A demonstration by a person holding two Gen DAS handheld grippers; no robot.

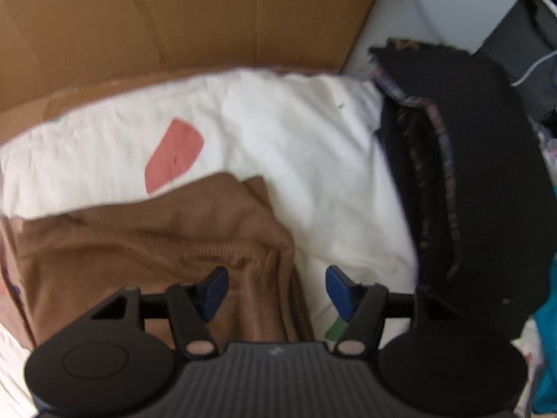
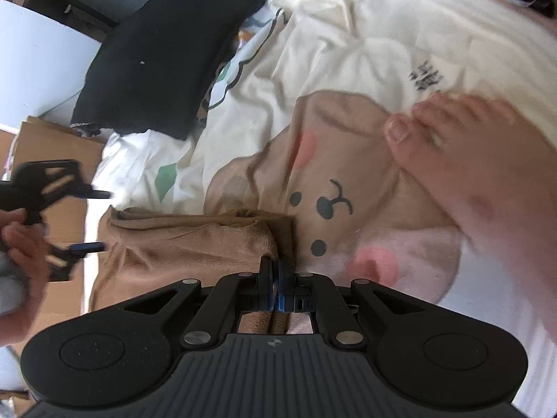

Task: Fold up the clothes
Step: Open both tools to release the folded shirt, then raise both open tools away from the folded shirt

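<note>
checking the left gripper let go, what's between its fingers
Nothing is pinched: the left gripper stands open above the brown garment, its fingers apart with brown fabric and white bedding showing in the gap, in the left wrist view.

Bright, soft daylight; white bedding (image 2: 400,45) nearly blown out; both views motion-blurred — fisheye edges bend strongly.

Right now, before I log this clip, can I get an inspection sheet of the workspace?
Surface: white printed bedding, rumpled.
Job's things: brown garment, partly folded, on the bedding.
Clutter: black cloth; flattened cardboard; a bare foot on the bedding.
Grippers: left gripper open over the garment, nothing between the pads; right gripper shut on the garment's edge.
Cables: white cord at the far edge.
Surroundings: teal fabric; rest blurred.
</note>
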